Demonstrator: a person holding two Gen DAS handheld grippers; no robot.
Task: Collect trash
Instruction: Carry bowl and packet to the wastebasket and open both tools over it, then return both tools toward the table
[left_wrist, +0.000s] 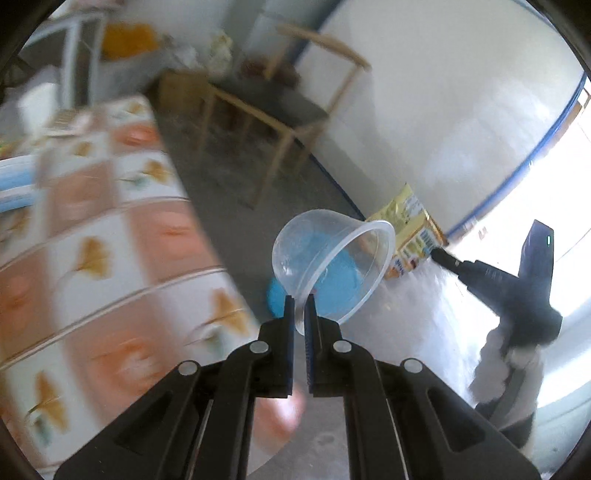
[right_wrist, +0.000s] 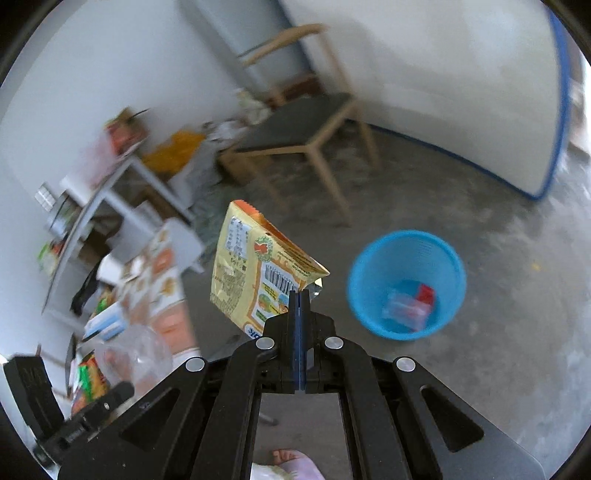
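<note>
- We hold a clear plastic cup (left_wrist: 332, 266) in our left gripper (left_wrist: 300, 314); its fingers are clamped on the cup's rim, and the cup tilts with its mouth facing right and down.
- Through the cup wall we see the blue wastebasket (left_wrist: 332, 284) on the floor below, partly hidden behind the cup.
- To the left in the left wrist view lies the table (left_wrist: 110, 258), covered by a cloth of orange squares and yellow leaf prints; the view is blurred there.
- Our right gripper (right_wrist: 300, 295) has its fingers pressed together on the lower corner of a yellow snack packet (right_wrist: 255, 273), which hangs in the air with its barcode side toward the camera.
- In the left wrist view the same packet (left_wrist: 410, 236) shows just behind the cup's rim, with the right gripper (left_wrist: 443, 256) reaching in from the right.
- The blue wastebasket (right_wrist: 406, 284) stands on the grey concrete floor (right_wrist: 498, 350), to the right of the packet and apart from it.
- Inside the basket we see a red wrapper (right_wrist: 424, 295) and a clear crumpled wrapper (right_wrist: 402, 310) at the bottom.
- A wooden chair (right_wrist: 314, 122) with a dark seat stands beyond, near the white wall.
- The cup (right_wrist: 136, 354) appears blurred at the lower left of the right wrist view.
</note>
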